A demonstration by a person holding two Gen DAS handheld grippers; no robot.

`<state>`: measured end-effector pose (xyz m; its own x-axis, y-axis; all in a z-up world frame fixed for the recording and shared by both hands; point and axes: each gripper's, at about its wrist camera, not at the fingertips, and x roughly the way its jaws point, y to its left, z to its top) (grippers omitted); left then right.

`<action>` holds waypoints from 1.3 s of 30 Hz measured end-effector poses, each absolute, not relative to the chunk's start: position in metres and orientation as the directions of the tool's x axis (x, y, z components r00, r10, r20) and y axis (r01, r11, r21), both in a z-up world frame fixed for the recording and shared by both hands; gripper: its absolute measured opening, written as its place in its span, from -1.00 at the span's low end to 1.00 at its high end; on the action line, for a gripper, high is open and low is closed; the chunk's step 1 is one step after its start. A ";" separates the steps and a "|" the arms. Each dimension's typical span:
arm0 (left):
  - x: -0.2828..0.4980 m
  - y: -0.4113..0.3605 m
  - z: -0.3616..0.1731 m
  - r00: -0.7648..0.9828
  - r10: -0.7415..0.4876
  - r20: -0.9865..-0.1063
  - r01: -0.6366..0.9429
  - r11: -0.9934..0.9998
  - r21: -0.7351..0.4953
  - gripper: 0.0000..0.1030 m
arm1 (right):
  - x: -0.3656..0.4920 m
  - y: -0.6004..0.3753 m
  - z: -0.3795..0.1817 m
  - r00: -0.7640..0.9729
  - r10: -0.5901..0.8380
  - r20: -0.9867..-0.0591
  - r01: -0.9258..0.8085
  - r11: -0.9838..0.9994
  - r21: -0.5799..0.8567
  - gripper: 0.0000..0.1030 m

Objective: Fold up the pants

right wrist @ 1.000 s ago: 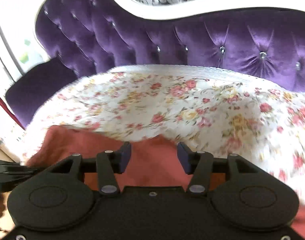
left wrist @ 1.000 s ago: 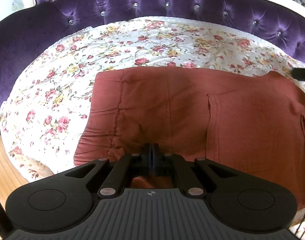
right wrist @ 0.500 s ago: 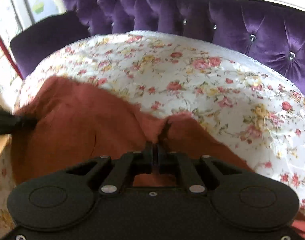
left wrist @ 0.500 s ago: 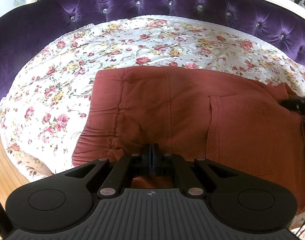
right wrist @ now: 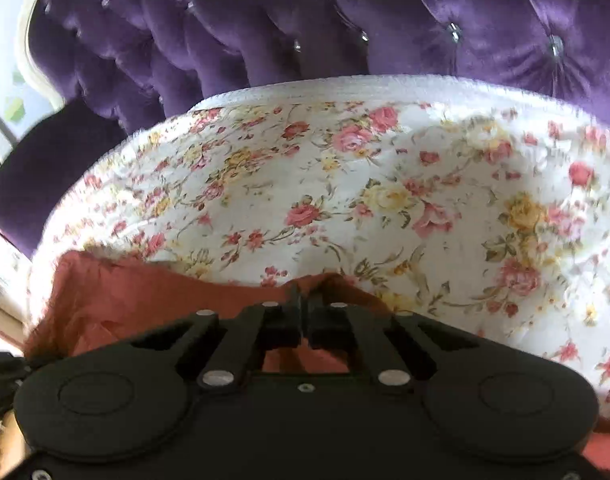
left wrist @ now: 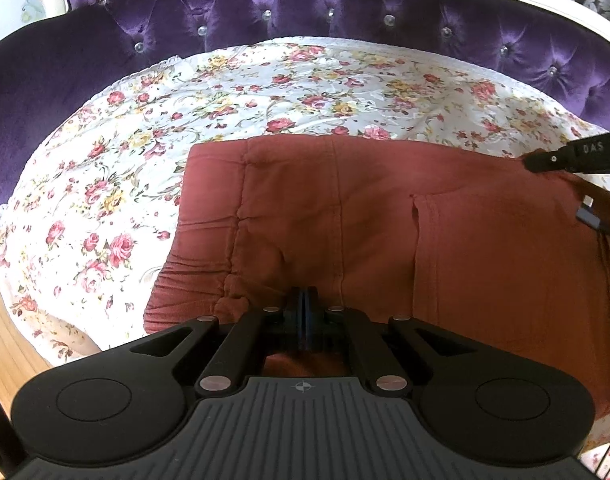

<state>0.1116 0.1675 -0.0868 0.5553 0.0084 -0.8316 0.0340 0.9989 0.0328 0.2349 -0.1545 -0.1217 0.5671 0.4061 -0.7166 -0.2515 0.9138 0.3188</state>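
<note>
Rust-red pants lie across the flowered sheet on the sofa seat, waistband at the left, a back pocket showing at the right. My left gripper is shut on the near edge of the pants. My right gripper is shut on a pinched-up fold of the pants at their far edge; it also shows in the left wrist view at the right, at the pants' far right corner.
The purple tufted sofa back curves around behind the seat, with a white frame above. A purple armrest is at the left. Wooden floor shows at the lower left, beyond the sheet's edge.
My right gripper has closed on the far edge of the pants and tilted up, lifting the fold. My left gripper stays shut on the near edge.
</note>
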 end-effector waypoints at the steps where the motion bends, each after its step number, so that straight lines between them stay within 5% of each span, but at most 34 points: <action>1: 0.112 0.168 -0.086 0.550 0.010 -0.835 0.027 0.999 0.029 -0.94 | 0.232 -0.151 -0.120 0.574 0.389 -0.721 -0.254 0.921 0.295 -0.88; 3: 0.115 0.167 -0.084 0.537 0.019 -0.843 0.013 0.999 0.031 -0.94 | 0.227 -0.149 -0.114 0.585 0.369 -0.722 -0.247 0.929 0.274 -0.81; 5: 0.115 0.165 -0.083 0.531 0.032 -0.847 0.002 0.999 0.039 -0.95 | 0.220 -0.150 -0.104 0.615 0.339 -0.712 -0.230 0.941 0.250 -0.49; 15: 0.108 0.164 -0.077 0.521 0.066 -0.851 -0.040 0.998 0.053 -0.94 | 0.163 -0.140 -0.061 0.690 0.306 -0.656 -0.257 0.951 0.173 -0.48; 17: 0.105 0.165 -0.075 0.522 0.067 -0.851 -0.049 0.998 0.048 -0.94 | 0.150 -0.135 -0.059 0.689 0.315 -0.652 -0.271 0.947 0.172 -0.33; 29: 0.094 0.225 -0.055 0.553 -0.064 -0.830 -0.139 0.976 -0.168 -0.94 | 0.075 -0.121 -0.062 0.680 0.379 -0.628 -0.321 0.924 0.210 -0.22; 34: 0.104 0.247 -0.044 0.587 0.076 -0.806 -0.218 0.974 -0.067 -0.93 | 0.055 -0.125 -0.061 0.683 0.392 -0.616 -0.316 0.919 0.235 -0.22; 39: 0.115 0.257 -0.055 0.560 -0.011 -0.829 -0.201 0.968 -0.149 -0.93 | 0.051 -0.129 -0.061 0.676 0.407 -0.615 -0.308 0.913 0.266 -0.22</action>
